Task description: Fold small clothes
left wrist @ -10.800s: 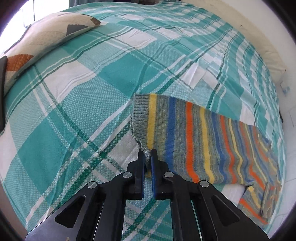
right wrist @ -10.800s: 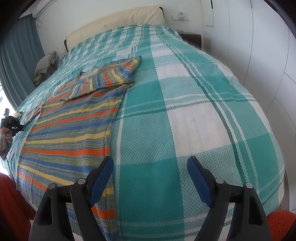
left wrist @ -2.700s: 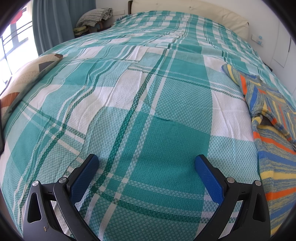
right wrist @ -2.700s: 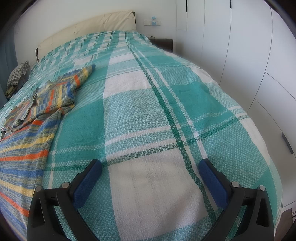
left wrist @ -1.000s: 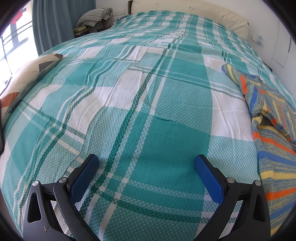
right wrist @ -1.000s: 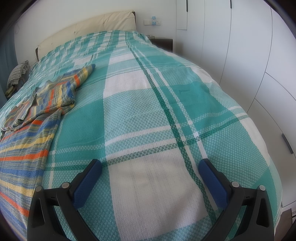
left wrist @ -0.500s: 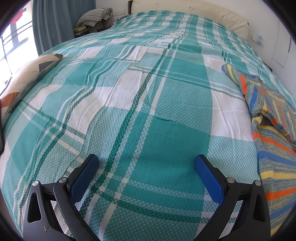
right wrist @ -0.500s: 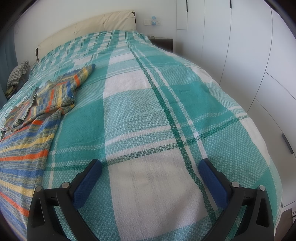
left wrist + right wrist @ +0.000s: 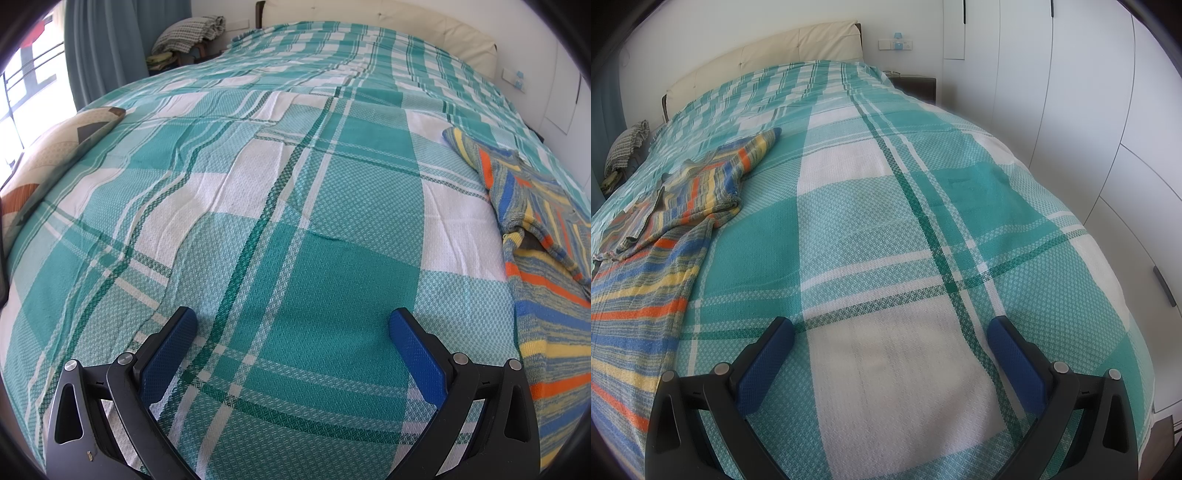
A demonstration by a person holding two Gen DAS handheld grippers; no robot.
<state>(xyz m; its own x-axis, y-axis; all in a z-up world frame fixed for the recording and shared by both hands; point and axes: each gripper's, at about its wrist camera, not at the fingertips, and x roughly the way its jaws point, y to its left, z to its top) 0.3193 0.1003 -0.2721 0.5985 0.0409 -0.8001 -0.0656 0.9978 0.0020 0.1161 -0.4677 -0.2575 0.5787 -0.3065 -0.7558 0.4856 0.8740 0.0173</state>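
The left gripper (image 9: pixel 291 325) is wide open and holds nothing. Its two blue fingers (image 9: pixel 168 354) point out over the green and white bedspread (image 9: pixel 258 192). The right gripper (image 9: pixel 891 334) is wide open too, and it holds nothing.

The striped sweater (image 9: pixel 546 295) lies on the bedspread between the two grippers. From the left gripper it is on the right side. From the right gripper the striped sweater (image 9: pixel 657 258) is on the left side. One sleeve (image 9: pixel 746 158) is folded across the far part of the sweater. No finger touches the sweater.

A pillow (image 9: pixel 48 162) sits at the left edge of the bed. White cupboard doors (image 9: pixel 1089 110) stand on the right. A cream headboard (image 9: pixel 768 55) is at the far end.
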